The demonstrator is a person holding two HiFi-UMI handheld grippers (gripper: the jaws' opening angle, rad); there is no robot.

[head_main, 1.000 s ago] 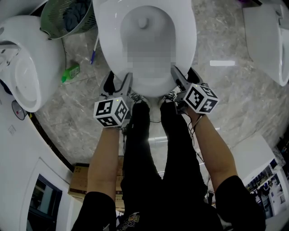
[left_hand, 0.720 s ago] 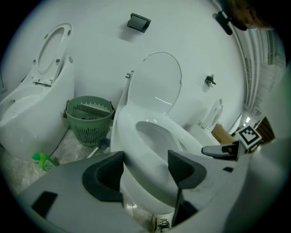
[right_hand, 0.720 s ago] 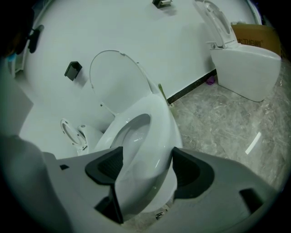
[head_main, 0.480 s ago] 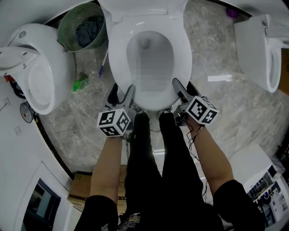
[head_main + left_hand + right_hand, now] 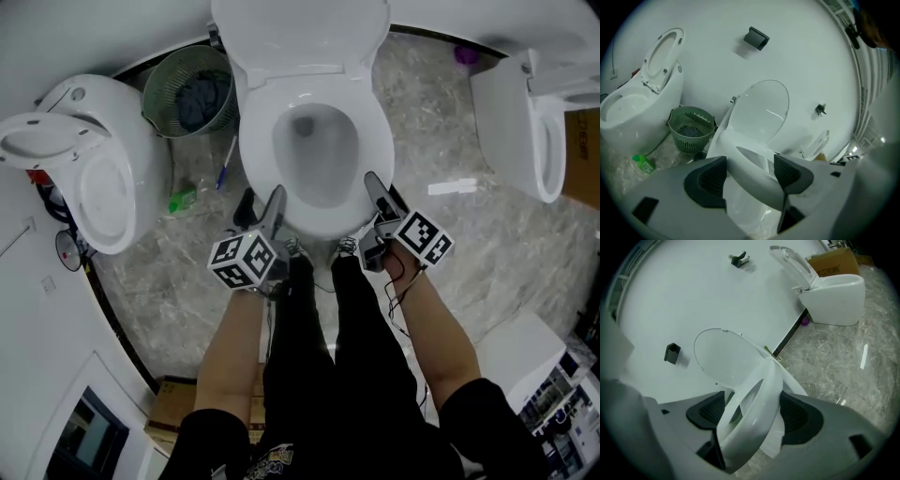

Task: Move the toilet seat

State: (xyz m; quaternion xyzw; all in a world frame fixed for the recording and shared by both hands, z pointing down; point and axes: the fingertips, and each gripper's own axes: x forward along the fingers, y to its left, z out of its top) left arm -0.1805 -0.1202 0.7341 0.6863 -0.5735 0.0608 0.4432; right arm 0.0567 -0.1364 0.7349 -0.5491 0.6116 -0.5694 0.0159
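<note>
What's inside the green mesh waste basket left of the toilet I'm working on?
A crumpled dark blue-grey mass, cloth or a bag, I cannot tell which, sits in the bottom of the green mesh waste basket. Anything beneath that mass is covered.

Grey marble-patterned floor [image 5: 487,234] meets a plain white wall [image 5: 708,65] bearing a small black fitting [image 5: 756,37]. Flanking fixtures, lids raised: left toilet [image 5: 94,187], right toilet [image 5: 511,122]. A green mesh basket [image 5: 161,89] stands on the floor beside the wall. Illumination is even.
</note>
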